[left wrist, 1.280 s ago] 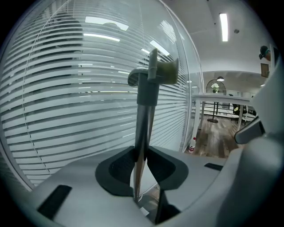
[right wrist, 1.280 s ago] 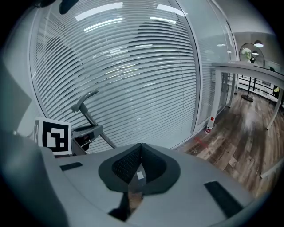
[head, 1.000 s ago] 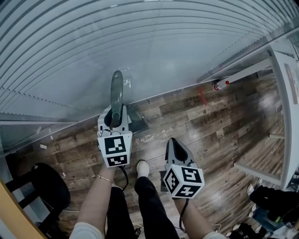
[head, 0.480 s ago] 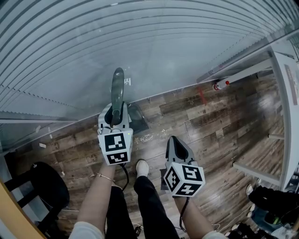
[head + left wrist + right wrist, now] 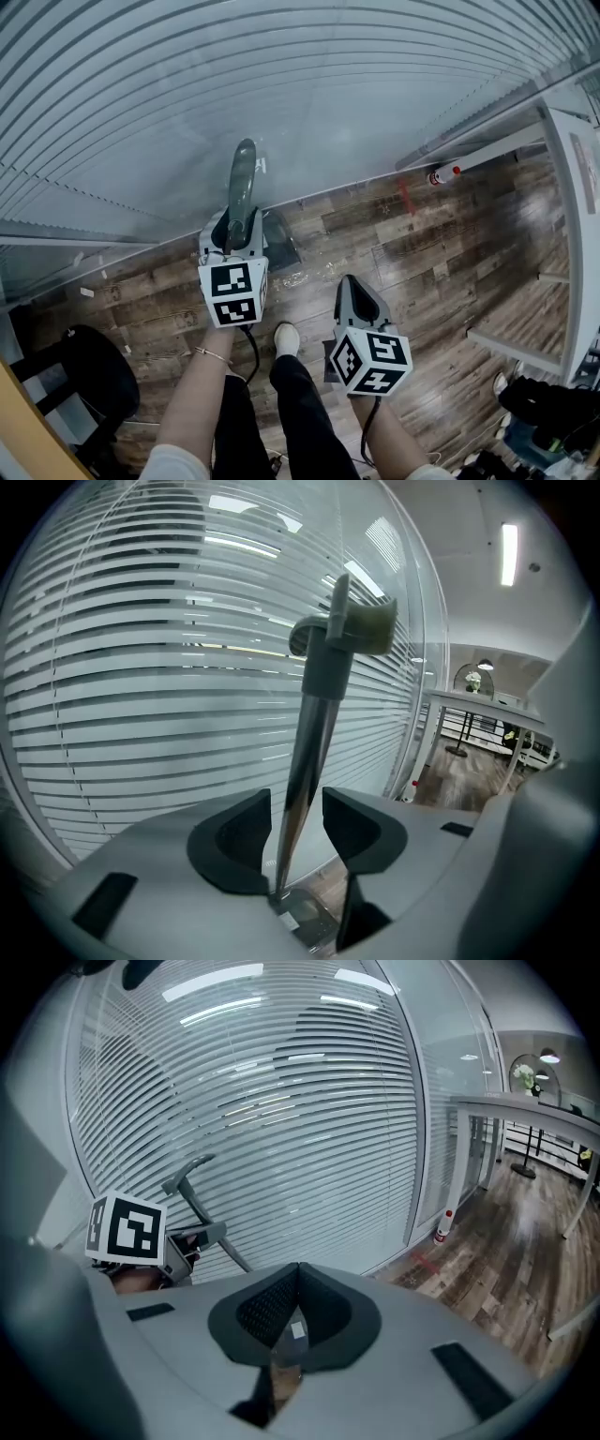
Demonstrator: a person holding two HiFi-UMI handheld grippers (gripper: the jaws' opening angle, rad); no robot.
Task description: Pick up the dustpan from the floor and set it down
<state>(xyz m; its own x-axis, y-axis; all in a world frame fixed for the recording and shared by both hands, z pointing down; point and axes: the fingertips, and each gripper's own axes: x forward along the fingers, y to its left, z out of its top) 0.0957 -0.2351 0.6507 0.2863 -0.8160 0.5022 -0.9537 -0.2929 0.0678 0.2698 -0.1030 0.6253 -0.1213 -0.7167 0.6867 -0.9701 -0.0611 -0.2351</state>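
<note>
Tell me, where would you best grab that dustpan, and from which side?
Grip the slim handle partway up, coming from the room side. It stands nearly upright above the pan, so two jaws can close on either side of it; the glass wall blocks the far side.

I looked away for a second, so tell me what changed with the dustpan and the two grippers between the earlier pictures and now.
The left gripper has just been opening its jaws and has let go of the dustpan handle, which now stands unclamped between them. Unchanged: both hands kept their places, the pan sits on the floor, and the right gripper is shut and empty.
</note>
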